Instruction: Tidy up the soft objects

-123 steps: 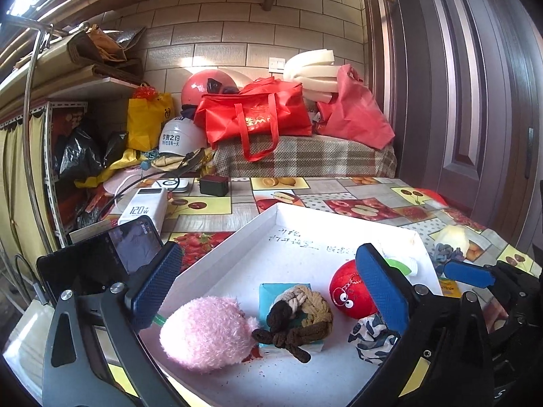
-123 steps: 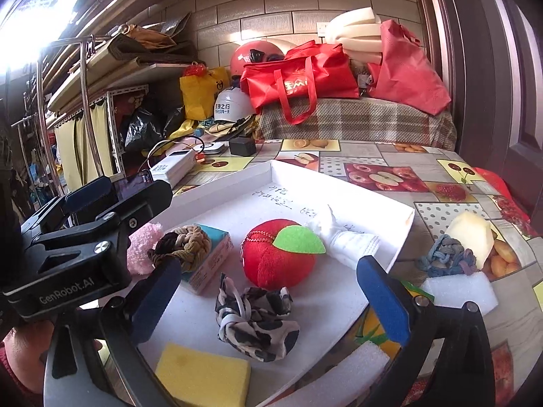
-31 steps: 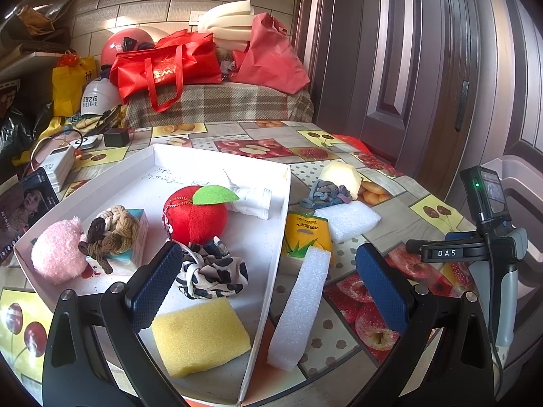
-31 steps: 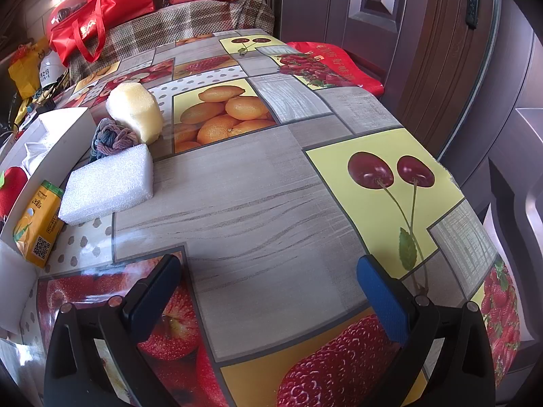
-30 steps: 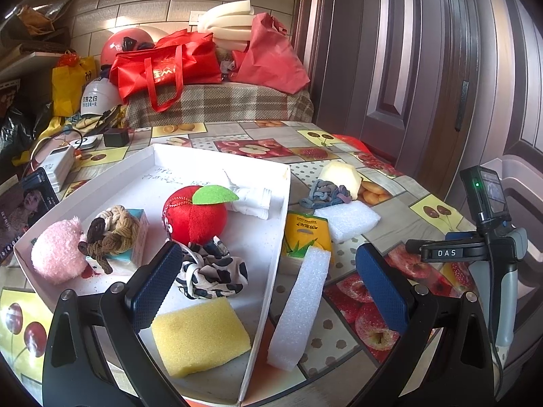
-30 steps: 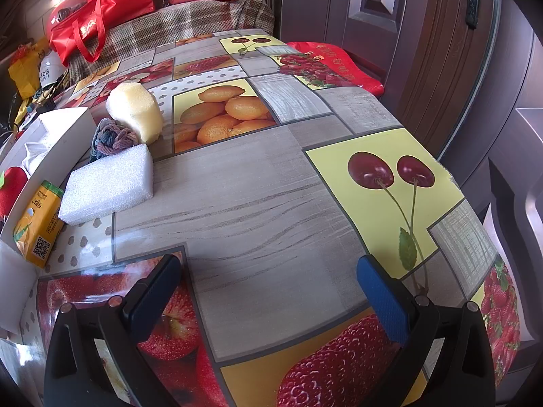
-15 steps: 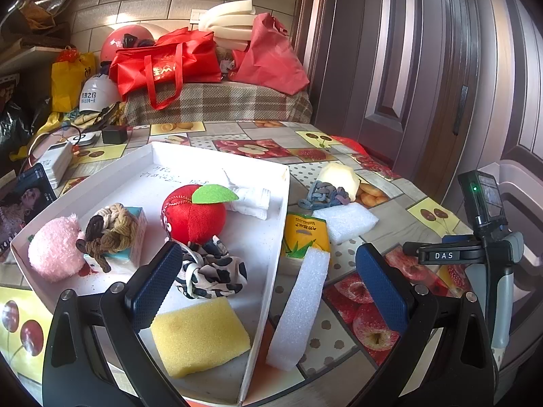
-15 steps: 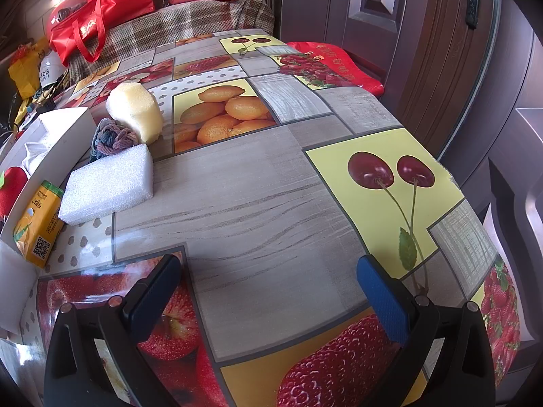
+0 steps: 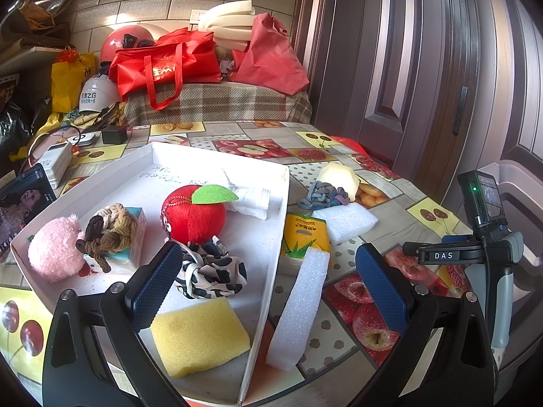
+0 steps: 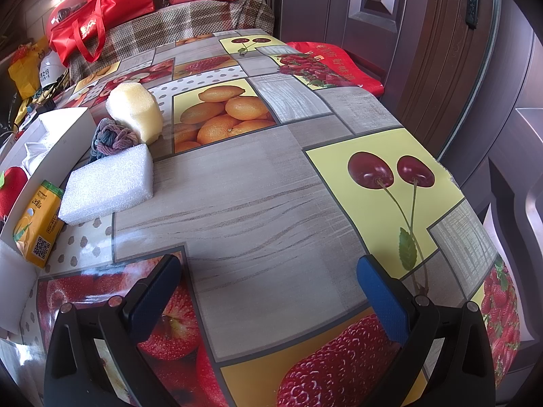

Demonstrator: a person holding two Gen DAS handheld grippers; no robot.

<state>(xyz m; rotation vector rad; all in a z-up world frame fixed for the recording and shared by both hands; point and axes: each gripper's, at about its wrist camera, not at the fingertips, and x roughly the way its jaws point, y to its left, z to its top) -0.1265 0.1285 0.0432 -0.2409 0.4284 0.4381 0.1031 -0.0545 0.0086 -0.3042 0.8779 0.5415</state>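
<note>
- Hovering with jaws apart and holding nothing, the left tongs (image 9: 268,285) hang over the near end of the white tray (image 9: 283,203), above the yellow sponge (image 9: 200,334) and the black-and-white scrunchie (image 9: 210,271); the right tongs (image 10: 268,291) are likewise spread and bare over the fruit-print surface (image 10: 271,203), well apart from any soft thing.
- Already lying in the tray are a red plush apple (image 9: 193,213), a pink fluffy ball (image 9: 54,252), a brown knotted rope toy (image 9: 108,230) and a white folded cloth (image 9: 247,196).
- Outside it, on the surface, lie a long white foam strip (image 9: 298,305), a white foam block (image 10: 108,183), a blue-grey knotted rope (image 10: 113,137), a pale yellow sponge (image 10: 135,110) and a yellow tissue pack (image 10: 37,224).
- The foam strip lies just beside the tray wall, so a jaw coming down on that side will likely catch the rim and shove the tray.
- Foam is light and brittle; a hard squeeze may dent or snap it, a weak one lets it slip.
- The rope touches both the block and the sponge, so lifting one probably drags its neighbour.
- The tray is crowded, so a drop may roll the apple.
</note>
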